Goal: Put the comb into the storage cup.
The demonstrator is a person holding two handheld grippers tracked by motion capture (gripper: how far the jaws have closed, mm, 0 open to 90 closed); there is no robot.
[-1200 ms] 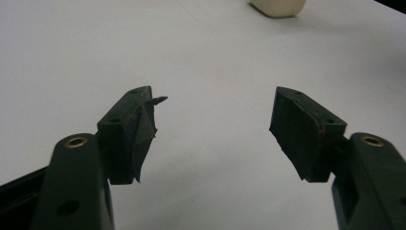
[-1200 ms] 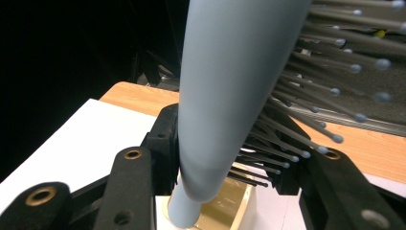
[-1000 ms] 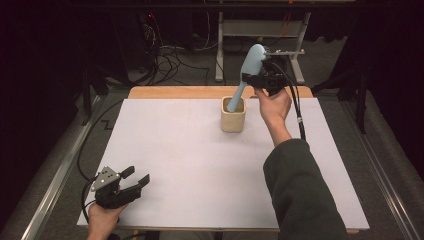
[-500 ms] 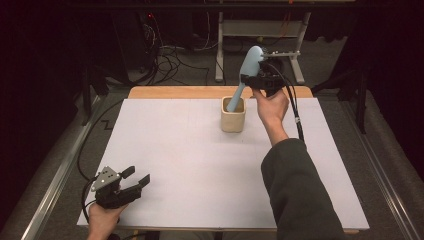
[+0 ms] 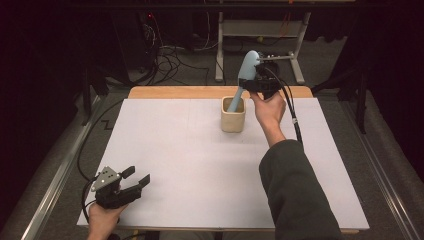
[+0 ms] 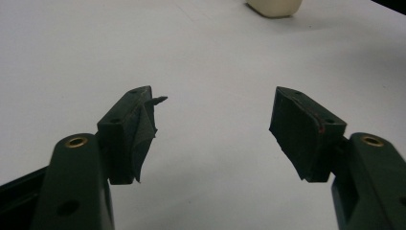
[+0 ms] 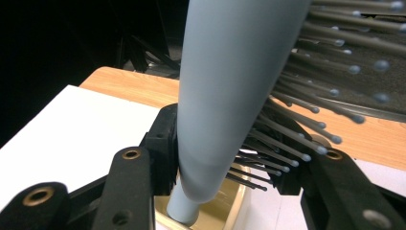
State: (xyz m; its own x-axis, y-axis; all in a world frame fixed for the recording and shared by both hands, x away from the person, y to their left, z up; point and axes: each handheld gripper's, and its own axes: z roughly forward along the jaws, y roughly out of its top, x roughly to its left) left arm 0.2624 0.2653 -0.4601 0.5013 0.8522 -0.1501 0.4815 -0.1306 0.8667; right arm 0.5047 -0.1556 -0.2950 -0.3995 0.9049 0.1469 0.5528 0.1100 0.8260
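**Blue hairbrush held over the cup**

On the left, near the front corner of the white table (image 5: 200, 165), a hand holds the left gripper (image 5: 137, 178). It sits low, just above the table top. In the left gripper view its two black jaws stand wide apart with nothing between them, only bare white table. One pad has a bit of loose tape sticking out. The bottom of the cream cup (image 6: 274, 7) peeks in at the top of that view, far off.

Near the middle of the table, toward the back, stands the cream cup (image 5: 233, 114). It is upright and well apart from the left gripper.

Just right of the cup, a hand in a dark sleeve (image 5: 295, 195) holds up the right gripper (image 5: 253, 82). Its jaws are clamped on the light blue hairbrush (image 5: 246, 75). In the right gripper view the jaws squeeze the hairbrush (image 7: 230, 86) at its lower head, one on the smooth back and one among the bristles. The brush leans, head up, and its handle end dips down into the cup (image 7: 225, 211). A black cable (image 5: 292, 117) trails from this gripper along the arm.
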